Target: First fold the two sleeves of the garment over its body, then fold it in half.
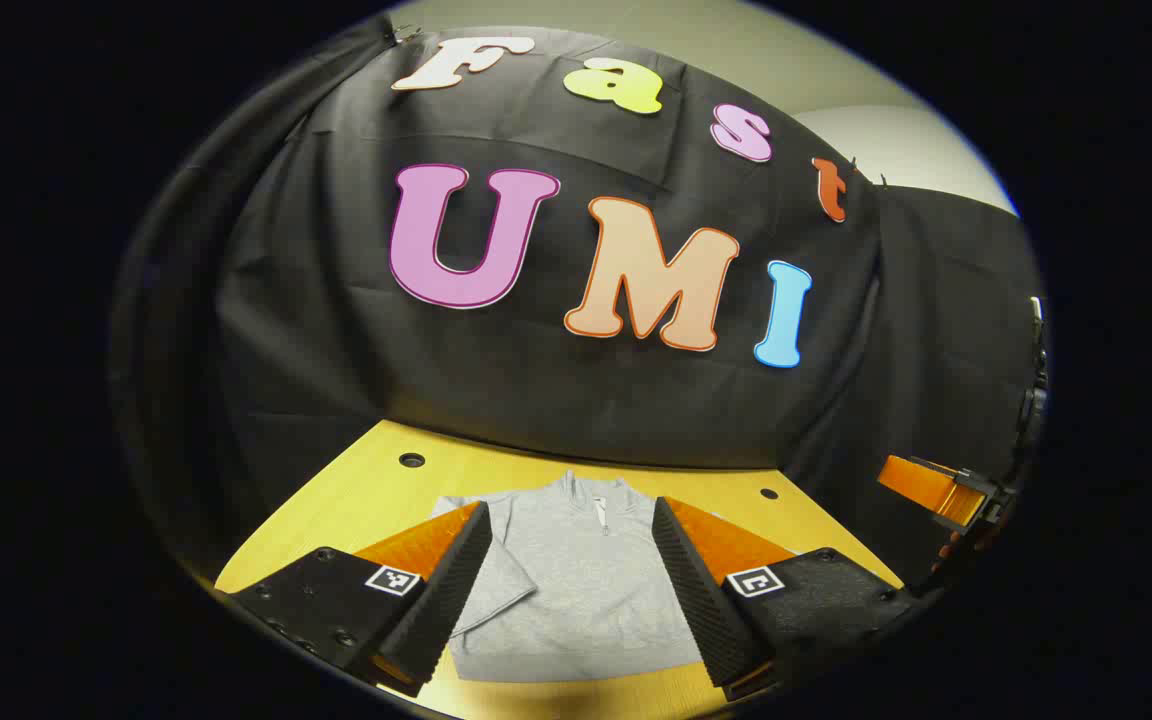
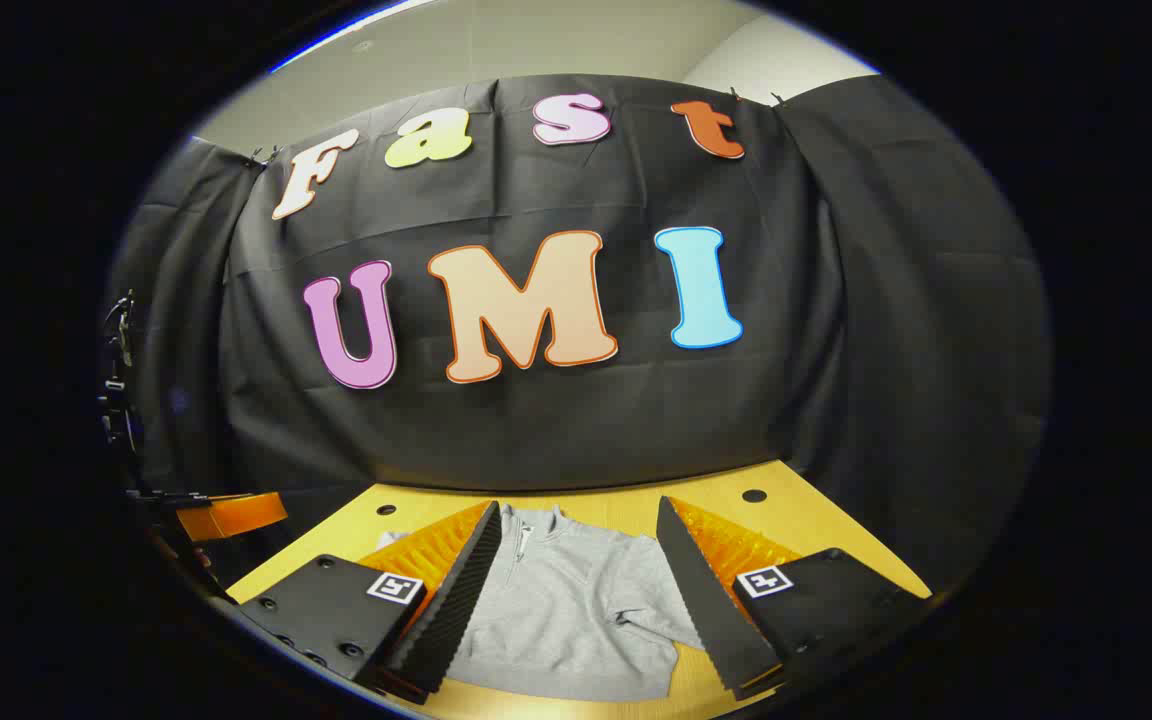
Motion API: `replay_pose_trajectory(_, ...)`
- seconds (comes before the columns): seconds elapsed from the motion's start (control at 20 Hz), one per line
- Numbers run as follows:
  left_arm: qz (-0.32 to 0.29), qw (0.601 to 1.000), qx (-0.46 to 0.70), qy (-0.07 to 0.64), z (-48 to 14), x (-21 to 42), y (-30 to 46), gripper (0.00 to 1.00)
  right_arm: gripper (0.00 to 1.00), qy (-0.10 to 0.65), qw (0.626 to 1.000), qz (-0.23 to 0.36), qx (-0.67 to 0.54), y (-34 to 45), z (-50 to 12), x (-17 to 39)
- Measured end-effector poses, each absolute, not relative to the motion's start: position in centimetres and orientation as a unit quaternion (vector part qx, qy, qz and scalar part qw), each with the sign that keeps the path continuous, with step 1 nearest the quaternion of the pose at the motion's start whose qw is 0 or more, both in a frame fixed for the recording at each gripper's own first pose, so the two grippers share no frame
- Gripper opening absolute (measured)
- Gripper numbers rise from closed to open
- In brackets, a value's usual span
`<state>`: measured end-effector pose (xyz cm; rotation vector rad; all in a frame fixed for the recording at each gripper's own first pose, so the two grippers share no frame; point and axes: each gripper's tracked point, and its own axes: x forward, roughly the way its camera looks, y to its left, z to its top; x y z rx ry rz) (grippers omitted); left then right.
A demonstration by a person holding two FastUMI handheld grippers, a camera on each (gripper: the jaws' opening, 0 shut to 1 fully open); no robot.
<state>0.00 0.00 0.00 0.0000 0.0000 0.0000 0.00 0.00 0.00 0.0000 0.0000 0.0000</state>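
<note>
A grey zip-neck garment [image 1: 576, 590] lies flat on the yellow table [image 1: 376, 490], collar toward the back wall. My left gripper [image 1: 571, 505] hovers above its near part, open, nothing between the fingers. In the left gripper view one sleeve [image 1: 496, 580] lies by the left finger. In the right gripper view the garment [image 2: 556, 610] has a sleeve [image 2: 641, 620] creased against its right side. My right gripper [image 2: 579, 505] is open too, held above the cloth. Each finger hides part of the garment's sides.
The table has small round holes near its back edge [image 1: 412, 460] [image 2: 754, 495]. The black cloth wall stands close behind the table. The right gripper [image 1: 936, 490] shows at the right edge of the left gripper view; the left gripper [image 2: 231, 515] shows at the left of the right gripper view.
</note>
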Motion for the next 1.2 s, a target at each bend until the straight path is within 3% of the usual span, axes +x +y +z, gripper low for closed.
replay_pose_trajectory(0.9, 0.024, 0.999, 0.013, 0.024, -2.2, -1.0, 1.7, 0.95, 0.98, 0.023, 1.000, -0.016, 0.003, -0.8, -1.9, -0.4)
replay_pose_trajectory(1.2, 0.017, 0.999, 0.023, 0.030, -2.4, -0.8, 1.1, 0.95, 0.98, 0.032, 0.996, -0.078, 0.028, -7.1, -2.8, -0.9)
